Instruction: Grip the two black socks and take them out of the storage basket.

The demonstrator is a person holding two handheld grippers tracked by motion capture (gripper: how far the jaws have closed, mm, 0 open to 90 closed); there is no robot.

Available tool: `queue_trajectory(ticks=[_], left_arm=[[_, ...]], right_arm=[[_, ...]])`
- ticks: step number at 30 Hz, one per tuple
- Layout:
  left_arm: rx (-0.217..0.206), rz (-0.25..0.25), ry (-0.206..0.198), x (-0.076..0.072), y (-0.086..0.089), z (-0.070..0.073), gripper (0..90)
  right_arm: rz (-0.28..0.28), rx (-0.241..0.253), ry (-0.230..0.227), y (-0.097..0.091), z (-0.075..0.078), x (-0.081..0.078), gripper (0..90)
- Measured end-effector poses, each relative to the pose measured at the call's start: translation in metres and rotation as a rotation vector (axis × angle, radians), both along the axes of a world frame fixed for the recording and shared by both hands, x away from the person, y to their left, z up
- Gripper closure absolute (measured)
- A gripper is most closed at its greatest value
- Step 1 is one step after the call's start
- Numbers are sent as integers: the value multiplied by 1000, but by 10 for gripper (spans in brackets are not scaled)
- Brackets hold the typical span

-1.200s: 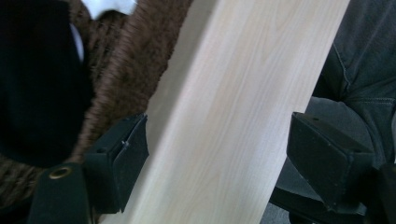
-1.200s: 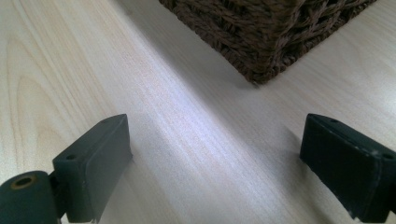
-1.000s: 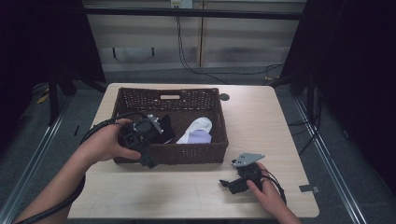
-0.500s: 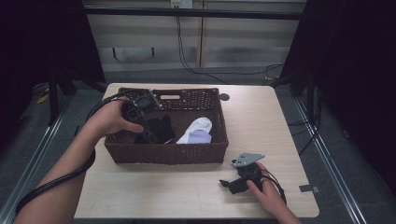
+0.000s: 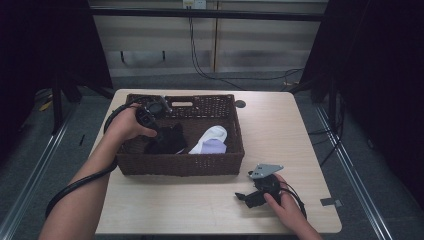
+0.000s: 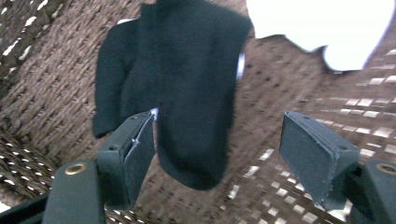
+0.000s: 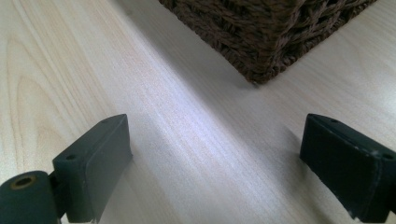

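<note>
My left gripper [image 5: 150,112] has moved from the near rim of the basket [image 5: 220,164] to its far left corner — jaws open over the black sock [image 6: 182,88] on the basket floor, nothing held. My right gripper [image 5: 252,196] rests open on the table [image 5: 165,205] as before — I judge the sock has just been dropped.

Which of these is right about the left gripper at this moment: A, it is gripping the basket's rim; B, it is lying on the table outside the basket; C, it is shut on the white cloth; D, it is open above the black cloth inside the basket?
D: in the left gripper view the left gripper has its jaws spread apart, with the black cloth lying on the woven floor of the basket past them.
</note>
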State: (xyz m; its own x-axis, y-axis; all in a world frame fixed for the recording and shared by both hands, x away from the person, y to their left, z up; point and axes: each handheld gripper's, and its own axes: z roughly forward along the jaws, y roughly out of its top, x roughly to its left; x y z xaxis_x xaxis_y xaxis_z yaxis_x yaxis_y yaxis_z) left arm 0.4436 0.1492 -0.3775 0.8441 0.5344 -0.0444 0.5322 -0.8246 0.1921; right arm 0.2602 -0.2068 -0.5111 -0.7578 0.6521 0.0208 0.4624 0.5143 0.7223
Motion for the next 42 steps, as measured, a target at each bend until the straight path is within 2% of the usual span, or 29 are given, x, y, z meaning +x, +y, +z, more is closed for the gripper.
queue_trajectory(ticks=[5, 8, 10, 11, 12, 14, 15, 16, 17, 18, 19, 21, 23, 25, 28, 29, 30, 31, 32, 33, 39, 40, 42], left_arm=[[5, -6, -11, 6, -2, -21, 320], [30, -10, -26, 9, -4, -32, 353], [17, -15, -34, 12, -7, -36, 378], [9, -18, -51, 14, -8, -39, 378], [9, -5, -53, 15, -9, -42, 393], [17, -10, -62, 18, -12, -50, 440], [16, -13, -50, 19, -13, -53, 502], [33, 9, -28, 20, -16, -59, 536], [33, 9, -28, 20, -16, -59, 571], [40, 7, -15, 21, -17, -60, 571], [65, 24, 28, 21, -20, -56, 732], [78, 20, 35, 21, -22, -54, 763], [73, 45, 62, 20, -26, -46, 770], [68, 44, 71, 20, -26, -41, 772], [39, 56, 64, 18, -24, -23, 772], [31, 40, 59, 16, -23, -9, 772], [31, 40, 59, 16, -23, -9, 772], [29, 36, 57, 15, -23, -3, 772], [16, 35, 59, 12, -23, 9, 772], [16, 35, 59, 12, -23, 9, 772], [-17, 23, 50, 5, -22, 46, 771], [-17, 23, 50, 5, -22, 46, 771], [-25, 17, 65, 3, -22, 55, 771]], right_arm=[[0, 0, 0, 0, 0, 0, 81], [0, 0, 0, 0, 0, 0, 80], [0, 0, 0, 0, 0, 0, 81], [0, 0, 0, 0, 0, 0, 81], [0, 0, 0, 0, 0, 0, 81], [1, 2, 5, 0, 0, 0, 81], [0, 0, 0, 0, 0, 0, 81], [0, -2, 1, 0, 0, 0, 81], [0, -2, 1, 0, 0, 0, 81], [0, 0, 0, 0, 0, 0, 81], [0, 0, 0, 0, 0, 0, 81], [0, -1, 0, 0, 0, 0, 81], [0, 0, 1, 0, 0, 0, 81], [0, 0, -1, 0, 0, 0, 81], [0, -2, 0, 0, 0, 0, 81], [-1, 0, 1, 0, 0, 0, 81], [0, 0, 1, 0, 0, 0, 81], [0, 0, 1, 0, 0, 0, 81], [-1, 0, 9, 0, 0, 0, 81], [-1, 0, 9, 0, 0, 0, 81], [-2, -1, 8, 0, 0, -1, 81], [-3, -2, 7, 0, 0, -1, 81], [-3, -3, 9, 0, 0, -1, 81]])
